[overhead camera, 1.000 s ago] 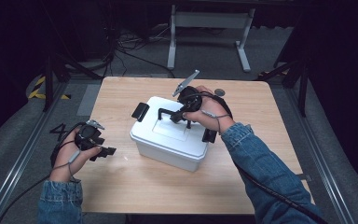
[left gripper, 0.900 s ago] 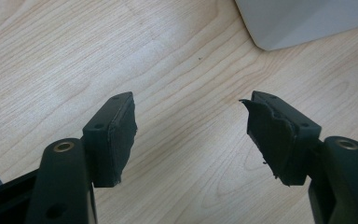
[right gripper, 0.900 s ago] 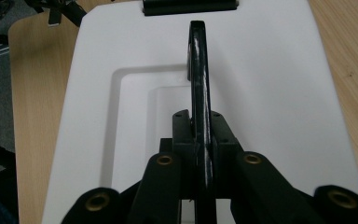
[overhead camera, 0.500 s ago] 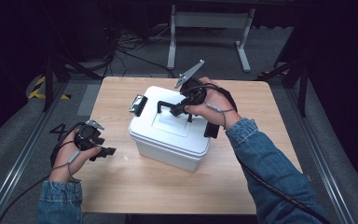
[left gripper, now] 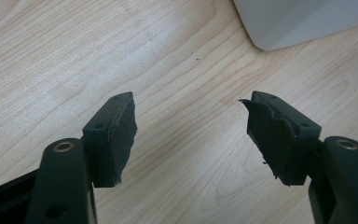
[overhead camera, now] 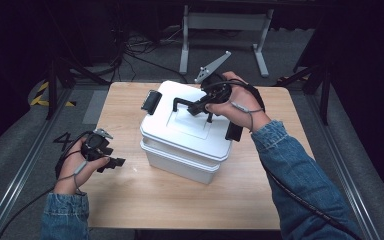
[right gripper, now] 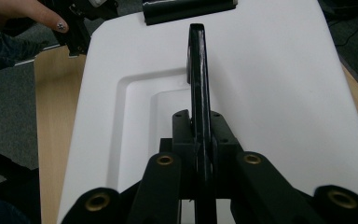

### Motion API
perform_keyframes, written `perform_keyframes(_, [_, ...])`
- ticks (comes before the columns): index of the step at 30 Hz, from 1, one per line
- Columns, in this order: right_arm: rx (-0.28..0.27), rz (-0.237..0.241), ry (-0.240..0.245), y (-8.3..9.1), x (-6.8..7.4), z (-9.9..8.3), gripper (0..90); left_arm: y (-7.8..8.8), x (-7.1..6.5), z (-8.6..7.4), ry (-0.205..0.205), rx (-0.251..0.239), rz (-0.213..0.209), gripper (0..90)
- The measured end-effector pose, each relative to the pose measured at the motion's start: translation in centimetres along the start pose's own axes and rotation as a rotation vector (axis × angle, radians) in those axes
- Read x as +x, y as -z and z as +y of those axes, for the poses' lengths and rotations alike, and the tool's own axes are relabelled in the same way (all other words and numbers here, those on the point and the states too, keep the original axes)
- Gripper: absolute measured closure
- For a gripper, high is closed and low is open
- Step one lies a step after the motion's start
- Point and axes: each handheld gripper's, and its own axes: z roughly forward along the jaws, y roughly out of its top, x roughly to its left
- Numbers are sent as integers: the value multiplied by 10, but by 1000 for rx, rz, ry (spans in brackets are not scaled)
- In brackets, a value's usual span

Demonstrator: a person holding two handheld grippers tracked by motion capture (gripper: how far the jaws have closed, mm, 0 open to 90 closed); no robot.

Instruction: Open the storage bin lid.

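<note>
We see a white plastic storage box [overhead camera: 180, 155] with a white recessed lid [overhead camera: 187, 125] standing near the middle of the light wooden desk [overhead camera: 170, 200], turned at an angle to the desk's edges. A black latch clip [overhead camera: 153, 102] sits at the lid's far left end and another black clip [overhead camera: 233, 131] at its right end. A black carrying handle [overhead camera: 187, 102] stands upright over the lid's sunken centre.

The right gripper [overhead camera: 200, 106], held in the person's right hand [overhead camera: 237, 105], reaches over the lid, and its jaws are closed on that handle; in the right gripper view we see the thin black bar [right gripper: 198, 88] pinched between the two jaws, with the white lid [right gripper: 270, 93] spread beneath. The grey three-cornered plate [overhead camera: 213, 66] on this gripper points up and away. A blue denim sleeve [overhead camera: 300, 175] covers the forearm.

The left gripper [overhead camera: 115, 162] is held in the left hand [overhead camera: 77, 162] near the desk's left edge, well apart from the box. In the left gripper view its jaws stand wide open with nothing between them, above bare wood [left gripper: 186, 140], and a corner of the white box [left gripper: 298, 23] shows at the top right.
</note>
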Motion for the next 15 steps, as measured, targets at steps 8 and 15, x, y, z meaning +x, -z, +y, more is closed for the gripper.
perform_keyframes(8, [3,2,-3,8,-3,-2,848,-1,1,-1,3,1,-10,336])
perform_keyframes(15, [-2,-19,-23,25,-10,-13,848,-1,1,-1,1,1,-8,336])
